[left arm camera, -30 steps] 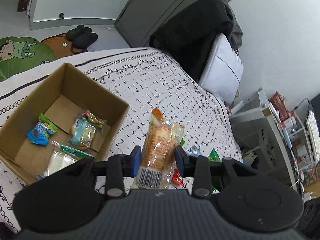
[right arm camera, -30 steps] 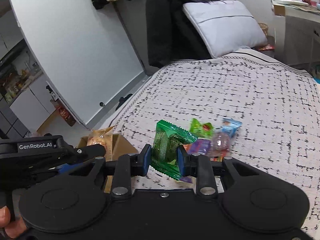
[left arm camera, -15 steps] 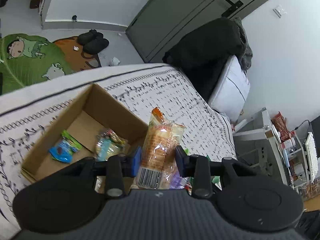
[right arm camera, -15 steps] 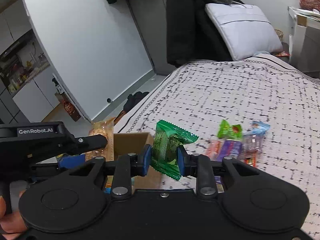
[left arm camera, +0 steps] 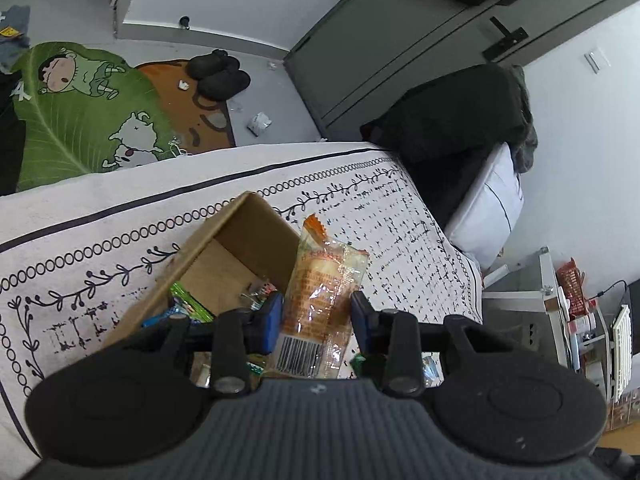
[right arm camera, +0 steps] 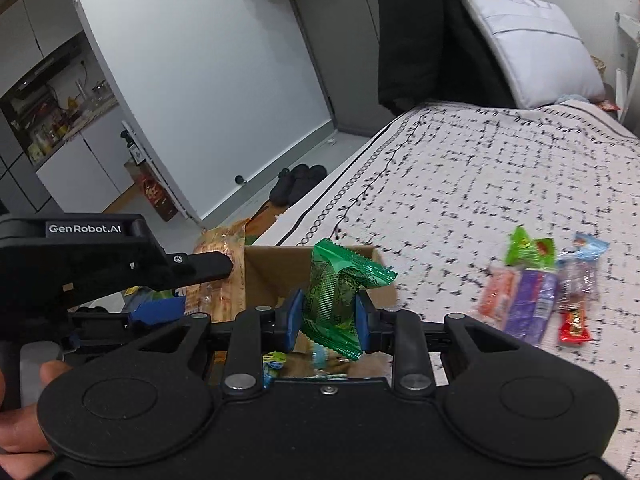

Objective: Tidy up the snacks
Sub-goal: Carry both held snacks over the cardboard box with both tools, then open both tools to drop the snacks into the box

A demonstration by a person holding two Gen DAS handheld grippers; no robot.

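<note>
We hold both tools over the open brown cardboard box (right arm camera: 276,270) directly beneath: left tool (left arm camera: 317,320) clamped on the upright orange-and-clear plastic bread packet (left arm camera: 320,300), right tool (right arm camera: 326,318) on the crinkled green foil snack packet (right arm camera: 340,292).

Orange packet (left arm camera: 320,300): glossy clear plastic film, crinkled, with a printed paper-like barcode panel.
Green packet (right arm camera: 338,296): shiny crinkled foil-look plastic with crimped ends.
Box (left arm camera: 240,240): matt brown corrugated cardboard, raw edges.
Bed cover (right arm camera: 500,168): matt woven cloth, white with black printed pattern.
Left gripper (left arm camera: 316,320): matt black plastic body, ribbed grey shell, smooth blue pads (left arm camera: 272,320), dull metal pins.
Right gripper (right arm camera: 329,320): smooth matt black plastic, blue pads (right arm camera: 291,320), metal screws.
Loose snacks (right arm camera: 536,292): glossy plastic wrappers.
Pillow (right arm camera: 532,52): smooth pale grey cloth.
</note>
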